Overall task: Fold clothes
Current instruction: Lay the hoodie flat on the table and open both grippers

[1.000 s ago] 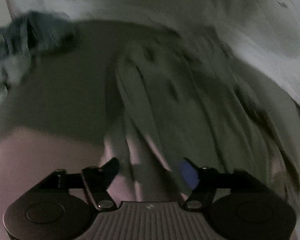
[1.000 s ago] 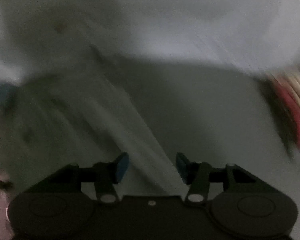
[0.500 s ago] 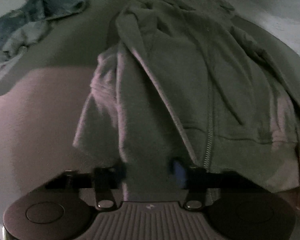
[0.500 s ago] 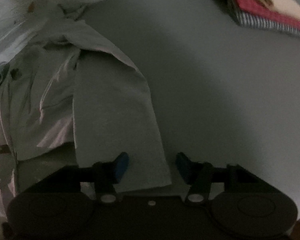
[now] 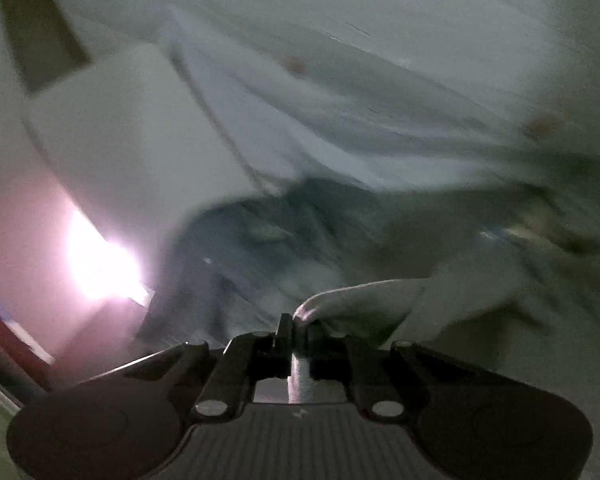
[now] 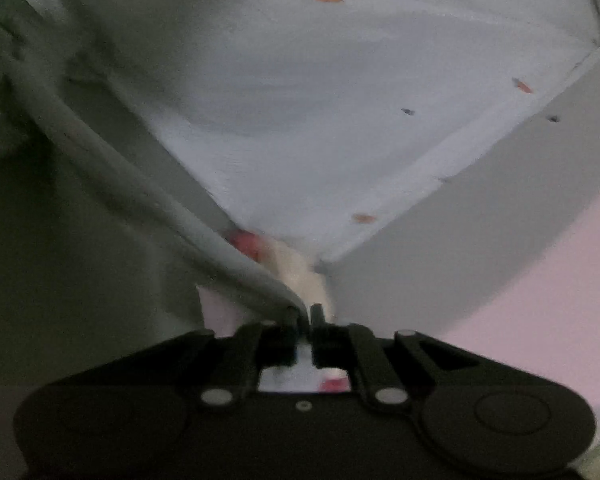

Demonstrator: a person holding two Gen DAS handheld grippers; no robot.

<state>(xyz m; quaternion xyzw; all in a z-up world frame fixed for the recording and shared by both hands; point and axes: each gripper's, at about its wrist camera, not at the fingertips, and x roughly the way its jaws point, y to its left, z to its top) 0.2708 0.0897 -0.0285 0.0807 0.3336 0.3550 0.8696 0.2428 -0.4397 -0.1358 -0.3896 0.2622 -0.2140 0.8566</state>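
Backing everything, pale spotted sheet, blurred.

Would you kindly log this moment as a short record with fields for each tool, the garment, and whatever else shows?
left tool: shut on a fold of the grey jacket
right tool: shut on an edge of the grey jacket
jacket state: lifted, edge drawn taut up and left in the right view
other clothes: blue garment, blurred
backdrop: white spotted sheet
image quality: dim, motion blur
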